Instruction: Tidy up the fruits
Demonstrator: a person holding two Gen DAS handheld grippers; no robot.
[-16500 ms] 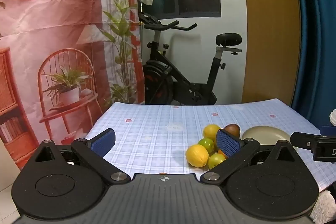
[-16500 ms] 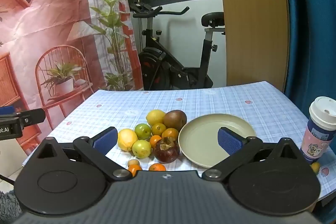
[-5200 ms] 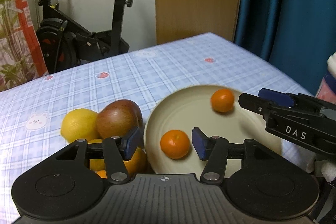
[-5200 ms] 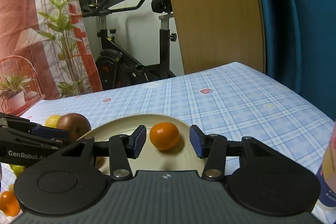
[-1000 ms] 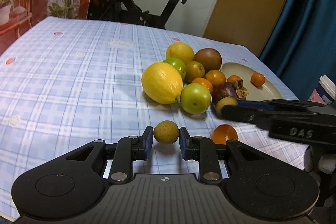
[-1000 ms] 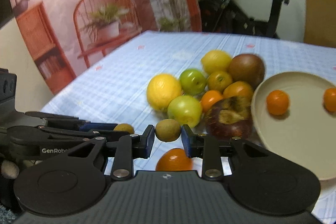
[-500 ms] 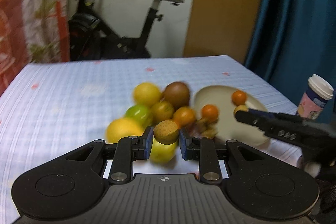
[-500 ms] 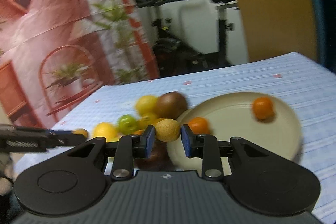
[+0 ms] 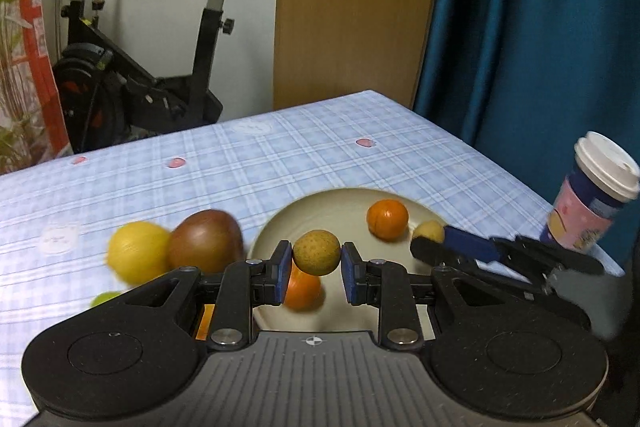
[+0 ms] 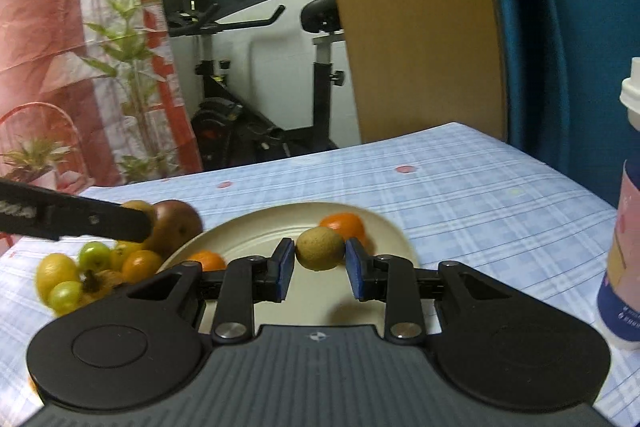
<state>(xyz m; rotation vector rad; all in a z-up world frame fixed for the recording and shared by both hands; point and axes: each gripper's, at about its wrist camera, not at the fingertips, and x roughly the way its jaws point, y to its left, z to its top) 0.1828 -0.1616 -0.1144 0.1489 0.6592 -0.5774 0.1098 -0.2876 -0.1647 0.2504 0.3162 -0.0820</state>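
A small brown-yellow fruit (image 9: 316, 257) sits clamped between the left gripper (image 9: 313, 273) pads, above the beige plate (image 9: 348, 195); the right gripper (image 10: 320, 271) pinches a second fruit (image 10: 321, 253) over the same plate — two tangerines (image 9: 387, 219) on it, blue-checked tablecloth (image 9: 280, 159) beneath, exercise bike (image 9: 160, 67) behind.

We hold 2 grippers low and level, both aimed forward. Our left gripper (image 9: 316, 273) has its 2 blue pads (image 9: 283, 269) drawn in close, pinching a small round fruit (image 9: 316, 252) from either side. Our right gripper (image 10: 321, 269) does the same, its pads (image 10: 354, 267) pressed against a second small fruit (image 10: 320, 247). In the left wrist view, the right gripper's fingers reach in from the right, angled toward the left.
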